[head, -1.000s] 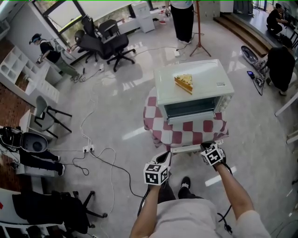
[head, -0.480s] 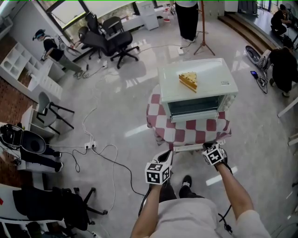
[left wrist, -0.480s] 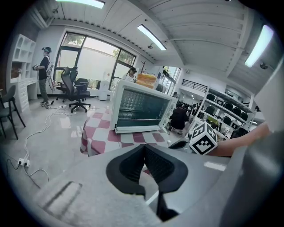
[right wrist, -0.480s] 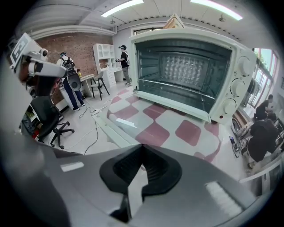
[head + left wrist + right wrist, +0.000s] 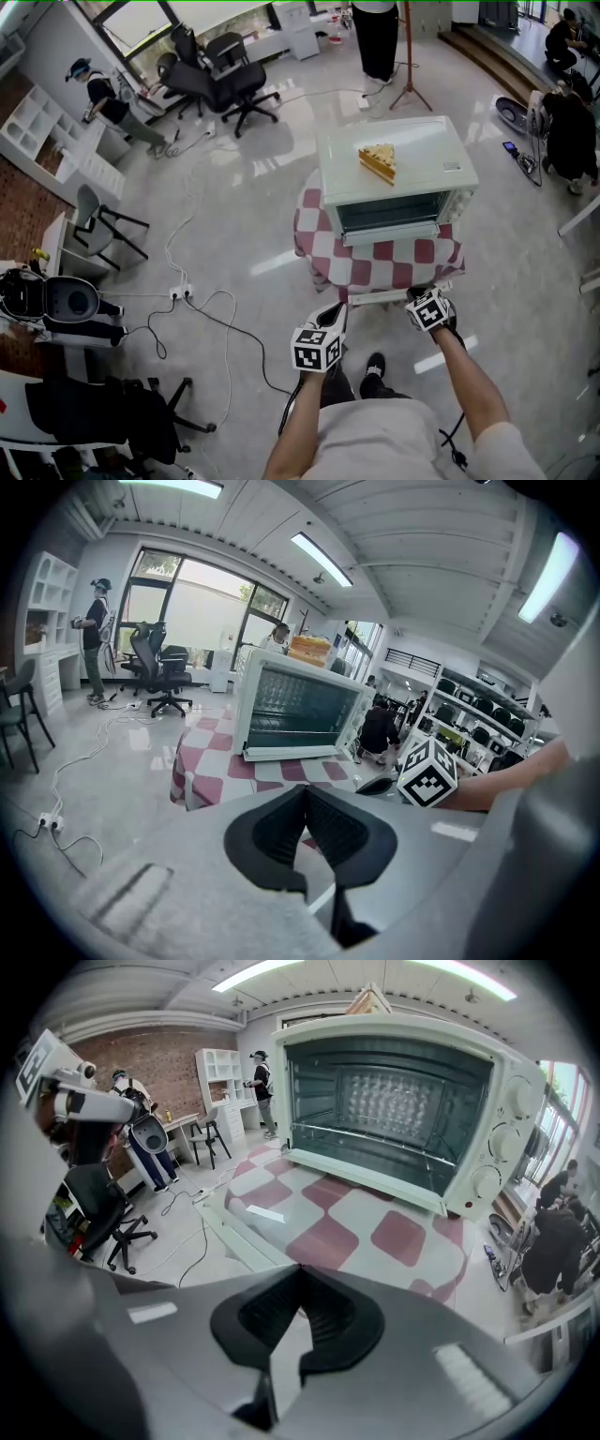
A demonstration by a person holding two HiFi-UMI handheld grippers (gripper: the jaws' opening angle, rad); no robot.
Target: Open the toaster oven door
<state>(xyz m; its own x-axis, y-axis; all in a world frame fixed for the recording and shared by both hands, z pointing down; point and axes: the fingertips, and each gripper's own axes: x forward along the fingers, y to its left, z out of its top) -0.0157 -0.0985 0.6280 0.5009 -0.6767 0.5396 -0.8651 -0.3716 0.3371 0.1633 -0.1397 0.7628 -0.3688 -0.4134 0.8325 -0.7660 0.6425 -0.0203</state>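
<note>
A pale green toaster oven (image 5: 394, 169) stands on a small table with a red-and-white checked cloth (image 5: 323, 248). Its glass door (image 5: 309, 1213) lies folded down flat, and the dark inside with the wire rack shows. The door's white handle bar (image 5: 384, 298) runs along the near edge. My right gripper (image 5: 415, 298) is at that bar's right end, jaws shut with nothing visible between the pads (image 5: 323, 1307). My left gripper (image 5: 335, 317) hangs shut just left of the bar, holding nothing. A wedge of cake (image 5: 378, 161) sits on the oven's top.
Cables and a power strip (image 5: 178, 298) trail over the floor to the left. Black office chairs (image 5: 220, 80) stand at the back, and a grey chair (image 5: 94, 225) at the left. A person (image 5: 375, 37) and a tripod (image 5: 410, 56) are behind the oven, another person (image 5: 572, 131) to its right.
The head view has shifted slightly, so the oven sits a little higher in the frame. Both grippers and the door handle have kept their places.
</note>
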